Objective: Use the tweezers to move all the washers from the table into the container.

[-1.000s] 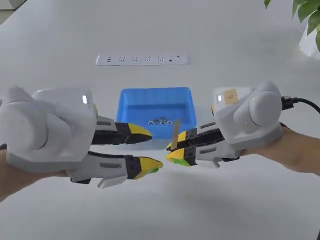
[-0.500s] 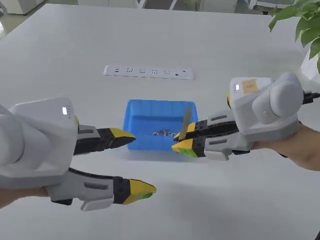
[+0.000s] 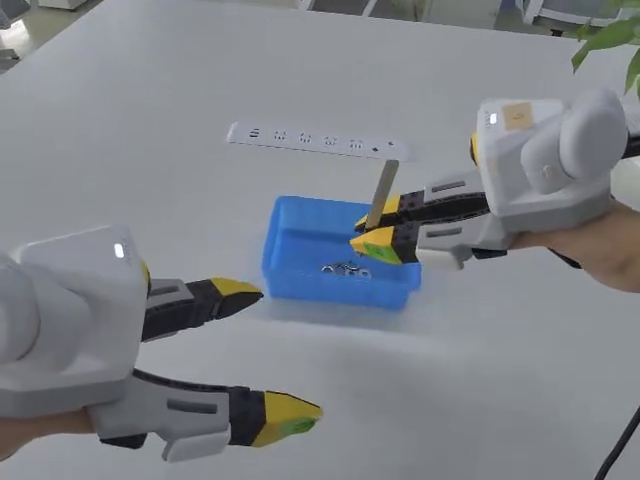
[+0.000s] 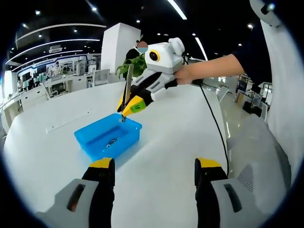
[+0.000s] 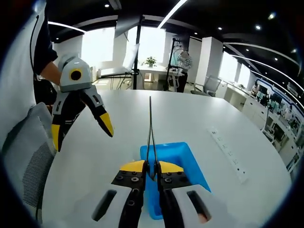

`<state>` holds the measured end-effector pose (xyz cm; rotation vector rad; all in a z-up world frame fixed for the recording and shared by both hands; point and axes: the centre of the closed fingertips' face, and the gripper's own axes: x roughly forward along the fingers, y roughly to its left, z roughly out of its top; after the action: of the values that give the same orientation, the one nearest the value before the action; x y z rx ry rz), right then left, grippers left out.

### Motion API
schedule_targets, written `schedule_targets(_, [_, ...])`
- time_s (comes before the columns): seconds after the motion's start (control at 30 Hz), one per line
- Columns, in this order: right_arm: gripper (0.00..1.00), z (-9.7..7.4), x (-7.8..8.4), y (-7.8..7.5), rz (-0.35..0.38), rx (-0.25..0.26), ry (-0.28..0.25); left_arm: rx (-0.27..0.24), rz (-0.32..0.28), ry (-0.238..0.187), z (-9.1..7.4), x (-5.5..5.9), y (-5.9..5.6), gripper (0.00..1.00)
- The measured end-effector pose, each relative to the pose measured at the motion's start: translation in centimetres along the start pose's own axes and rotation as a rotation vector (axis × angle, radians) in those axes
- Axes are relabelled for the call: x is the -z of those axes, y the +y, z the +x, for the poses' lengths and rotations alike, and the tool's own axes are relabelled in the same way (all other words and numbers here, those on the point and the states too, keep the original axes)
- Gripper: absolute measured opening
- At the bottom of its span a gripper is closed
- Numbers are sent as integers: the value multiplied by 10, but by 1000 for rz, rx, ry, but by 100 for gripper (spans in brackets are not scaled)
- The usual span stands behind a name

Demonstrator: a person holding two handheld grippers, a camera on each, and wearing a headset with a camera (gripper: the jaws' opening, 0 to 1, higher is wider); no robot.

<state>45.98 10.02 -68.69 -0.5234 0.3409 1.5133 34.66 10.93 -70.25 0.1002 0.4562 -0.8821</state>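
The left gripper, lower left, and the right gripper, upper right, share white blocky housings, black screw-studded jaws with yellow, green-marked tips; a black cable trails from the right one.

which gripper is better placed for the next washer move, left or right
Probably right. The right gripper is shut on the tweezers, held over the blue container. The left gripper is open and empty, short of the container.
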Motion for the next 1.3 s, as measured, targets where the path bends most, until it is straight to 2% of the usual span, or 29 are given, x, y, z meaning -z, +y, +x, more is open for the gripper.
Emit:
schedule_targets(0.17, [10, 14, 9, -17, 14, 8, 9, -12, -49, -14, 0, 5, 3, 73])
schedule_targets(0.4, [10, 36, 31, -32, 42, 23, 42, -22, -65, -5, 0, 8, 5, 73])
schedule_targets(0.53, [10, 46, 43, -31, 34, 11, 75, -29, -73, 6, 0, 12, 3, 73])
schedule_targets(0.7, [10, 52, 48, -29, 39, 2, 82, -31, -83, 3, -3, 14, 1, 72])
schedule_targets(0.93, [10, 58, 54, -30, 50, 5, 93, -33, -81, 28, -4, 20, 0, 72])
schedule_targets(1.1, [10, 58, 58, -30, 60, 4, 104, -31, -90, 15, -4, 17, 0, 72])
schedule_targets(1.3, [11, 57, 59, -31, 63, 5, 106, -28, -88, 20, -3, 16, -1, 72])
